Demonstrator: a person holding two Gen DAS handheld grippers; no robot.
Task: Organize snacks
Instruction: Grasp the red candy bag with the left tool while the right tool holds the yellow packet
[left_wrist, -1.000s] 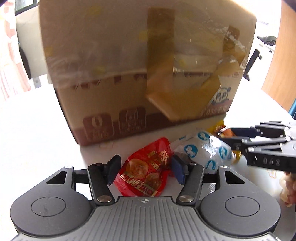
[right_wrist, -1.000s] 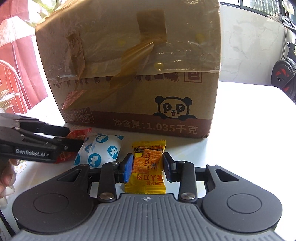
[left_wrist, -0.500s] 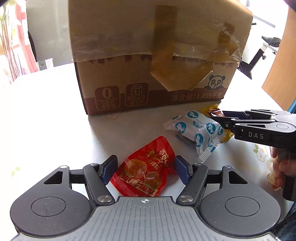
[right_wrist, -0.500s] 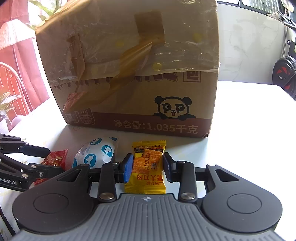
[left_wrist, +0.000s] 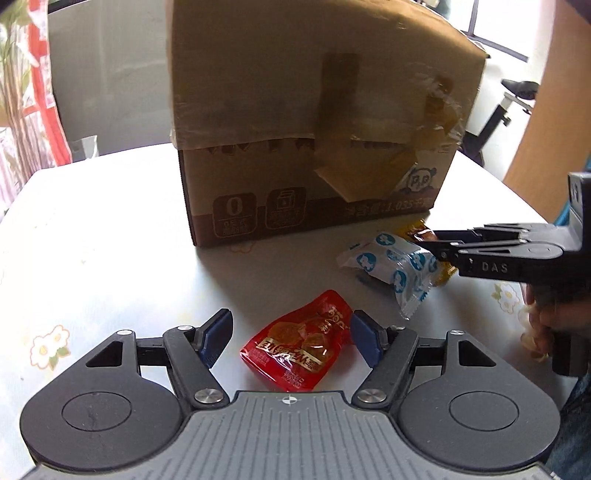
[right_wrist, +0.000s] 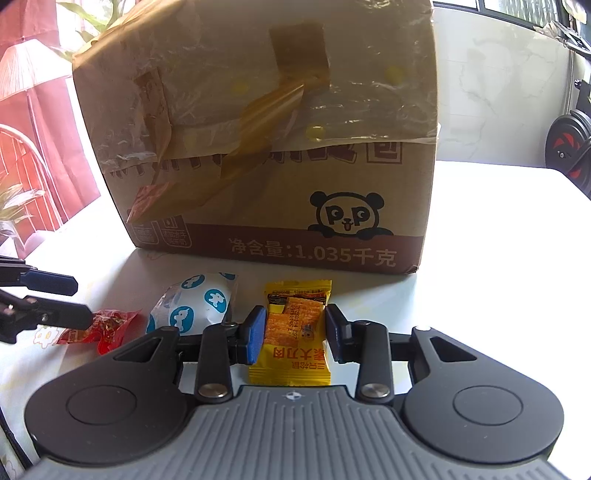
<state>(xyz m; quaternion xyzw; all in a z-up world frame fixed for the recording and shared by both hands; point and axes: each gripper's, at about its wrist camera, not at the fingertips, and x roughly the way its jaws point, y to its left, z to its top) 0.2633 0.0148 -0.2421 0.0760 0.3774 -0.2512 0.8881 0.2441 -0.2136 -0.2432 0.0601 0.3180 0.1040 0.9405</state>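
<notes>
Left wrist view — red packet (left_wrist: 299, 350) between opening fingers (left_wrist: 218, 332), untouched.

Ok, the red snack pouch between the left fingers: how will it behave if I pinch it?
The red pouch looks like thin glossy film, so probably floppy and a bit slippery. Lumpy pieces show through it, so it may bulge or twist. The left gripper is opening, with its pads clear of the pouch.

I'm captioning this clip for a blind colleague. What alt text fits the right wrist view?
The right hand-held gripper straddles a yellow snack packet lying on a white table, in front of a taped cardboard box. To its left lie a white-and-blue packet and a red packet, with the left hand-held gripper over the red one, jaws opening.
</notes>
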